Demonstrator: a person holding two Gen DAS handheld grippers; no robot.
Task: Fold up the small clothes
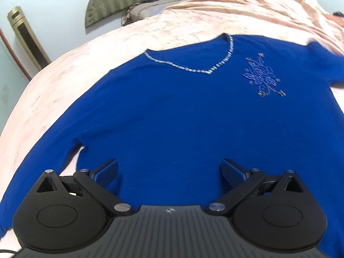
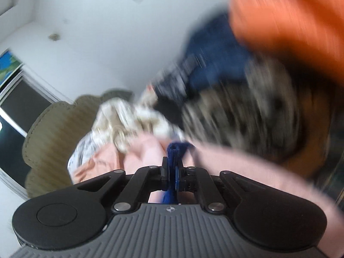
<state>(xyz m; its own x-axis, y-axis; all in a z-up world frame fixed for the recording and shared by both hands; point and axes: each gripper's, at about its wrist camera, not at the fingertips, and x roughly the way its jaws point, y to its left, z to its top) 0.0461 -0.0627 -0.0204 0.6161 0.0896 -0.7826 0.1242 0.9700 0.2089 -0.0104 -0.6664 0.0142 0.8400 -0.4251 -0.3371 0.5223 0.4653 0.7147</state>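
Pink bedspread (image 1: 64,75) fills the left wrist view. Blue sweater (image 1: 172,111) lies flat across it, V-neck toward 12 o'clock, embroidered motif (image 1: 261,77) at 2 o'clock. Left gripper (image 1: 169,172) over the hem, fingers wide apart, nothing between. Right gripper (image 2: 173,169) pinched tight on a blue sweater fold (image 2: 175,150).

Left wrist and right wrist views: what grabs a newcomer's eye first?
The blue sweater spread flat on the pink bedspread, filling the left wrist view under the open left gripper. In the blurred right wrist view, the right gripper is shut on a pinch of blue fabric, with an orange garment at upper right.
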